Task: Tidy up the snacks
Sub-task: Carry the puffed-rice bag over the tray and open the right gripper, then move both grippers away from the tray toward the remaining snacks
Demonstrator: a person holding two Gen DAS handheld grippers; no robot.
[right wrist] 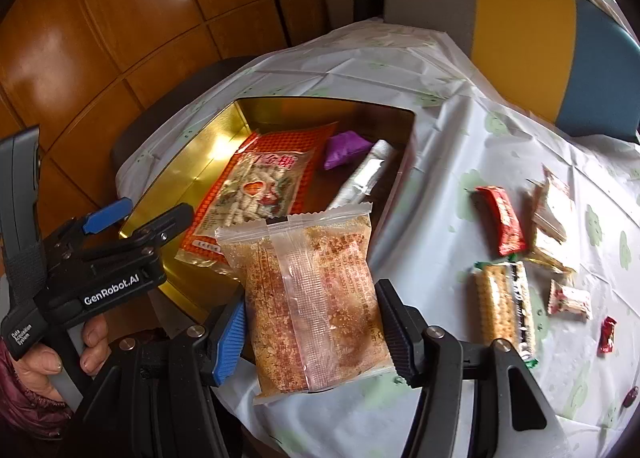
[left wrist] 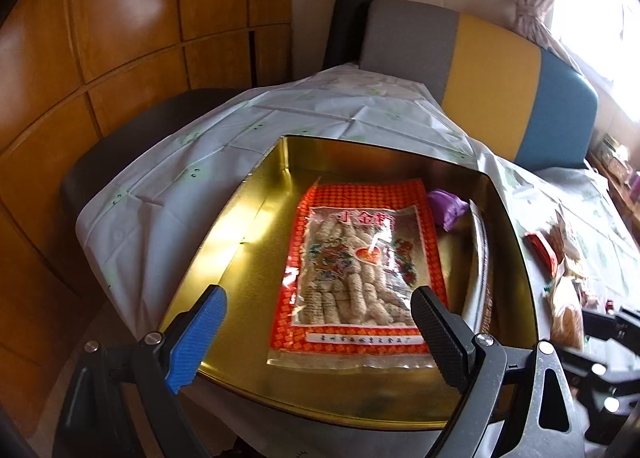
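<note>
My right gripper [right wrist: 312,332] pinched a clear packet of golden crumbly snack [right wrist: 316,298] by its two long edges, hanging above the near right corner of the gold tin [right wrist: 168,174]. My left gripper [left wrist: 318,332] hovered over the tin's near edge with its jaws spread and nothing between them. Inside lay the large orange bag of puffed sticks [right wrist: 260,186], with a purple pouch [right wrist: 344,148] and a silver sachet [right wrist: 366,176] along the right wall. I judged the bare gold floor on the left the best landing spot: carry the packet well past the rim, lower it flat, then release. More wrapped snacks, among them a red bar [right wrist: 502,220] and a cracker pack [right wrist: 504,304], waited on the tablecloth [right wrist: 440,146] to the right.
</note>
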